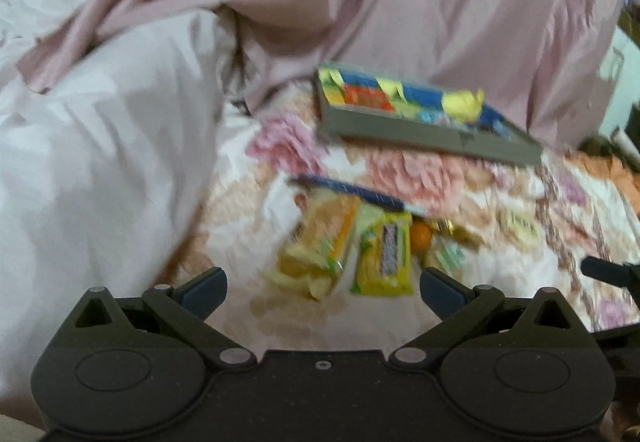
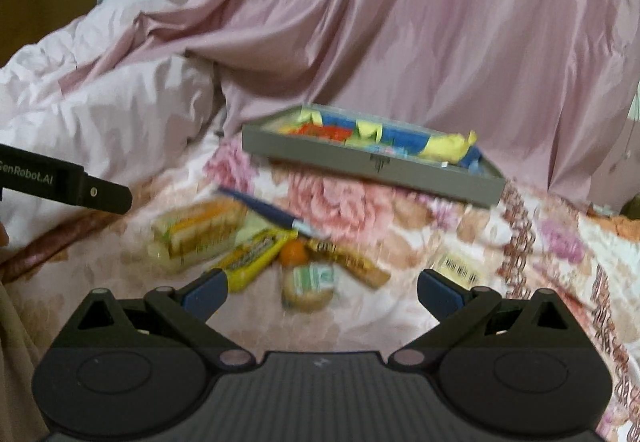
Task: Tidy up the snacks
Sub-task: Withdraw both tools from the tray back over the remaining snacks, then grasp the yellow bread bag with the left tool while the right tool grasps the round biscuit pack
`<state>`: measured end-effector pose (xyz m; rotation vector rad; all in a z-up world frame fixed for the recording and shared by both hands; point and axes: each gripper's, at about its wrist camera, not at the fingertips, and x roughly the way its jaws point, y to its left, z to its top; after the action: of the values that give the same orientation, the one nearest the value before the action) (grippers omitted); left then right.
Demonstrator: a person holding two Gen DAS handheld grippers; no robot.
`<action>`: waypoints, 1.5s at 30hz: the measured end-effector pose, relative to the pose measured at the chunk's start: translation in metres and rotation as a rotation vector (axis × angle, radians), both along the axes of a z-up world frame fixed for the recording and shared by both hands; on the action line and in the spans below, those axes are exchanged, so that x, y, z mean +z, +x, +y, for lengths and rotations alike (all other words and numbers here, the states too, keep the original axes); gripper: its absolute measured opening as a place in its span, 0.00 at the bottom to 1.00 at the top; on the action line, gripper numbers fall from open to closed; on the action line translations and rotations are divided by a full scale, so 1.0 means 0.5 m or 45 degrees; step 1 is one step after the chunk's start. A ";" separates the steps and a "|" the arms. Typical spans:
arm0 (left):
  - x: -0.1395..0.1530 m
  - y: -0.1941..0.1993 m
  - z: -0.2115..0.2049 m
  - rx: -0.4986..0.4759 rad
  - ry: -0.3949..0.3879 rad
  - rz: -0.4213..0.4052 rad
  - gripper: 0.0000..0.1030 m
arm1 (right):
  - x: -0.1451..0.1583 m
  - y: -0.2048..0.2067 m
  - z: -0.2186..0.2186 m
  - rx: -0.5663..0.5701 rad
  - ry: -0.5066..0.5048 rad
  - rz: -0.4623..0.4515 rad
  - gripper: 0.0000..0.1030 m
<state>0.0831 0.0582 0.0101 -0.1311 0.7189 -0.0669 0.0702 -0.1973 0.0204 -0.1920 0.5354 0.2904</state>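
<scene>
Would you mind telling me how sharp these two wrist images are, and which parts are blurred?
Left wrist view: the left gripper is crisp, but the loose snacks and grey tray are smeared by motion blur. Right wrist view: the right gripper is sharp, the scene softly blurred, labels unreadable. Both show fisheye bending and dark corners.

Floral bedspread (image 2: 352,210), bearing a grey tray (image 2: 372,166) of snacks, loose wrapped packets (image 2: 200,234), an orange (image 2: 294,252), pink bedding (image 2: 100,114).
</scene>
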 end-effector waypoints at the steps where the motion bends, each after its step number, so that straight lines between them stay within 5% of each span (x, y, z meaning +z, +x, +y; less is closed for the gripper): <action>1: -0.004 0.005 -0.005 -0.023 0.009 0.028 0.99 | -0.004 0.004 0.002 -0.002 -0.004 0.029 1.00; 9: -0.034 0.057 -0.025 -0.153 0.080 0.179 0.99 | -0.054 0.028 0.010 0.100 -0.099 0.256 1.00; 24: -0.043 0.156 -0.028 -0.317 0.339 0.066 0.99 | -0.084 0.100 0.017 0.175 -0.201 0.230 1.00; 30: -0.064 0.181 -0.041 -0.405 0.380 0.083 0.99 | -0.104 0.121 0.021 0.224 -0.220 0.216 1.00; 45: -0.111 0.247 -0.025 -0.359 0.364 0.160 0.94 | -0.156 0.205 0.031 0.277 -0.163 0.237 0.96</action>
<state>0.2064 0.0457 -0.0453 0.2420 0.8611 -0.2256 0.1728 -0.1818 -0.0574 -0.3508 0.7194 0.4892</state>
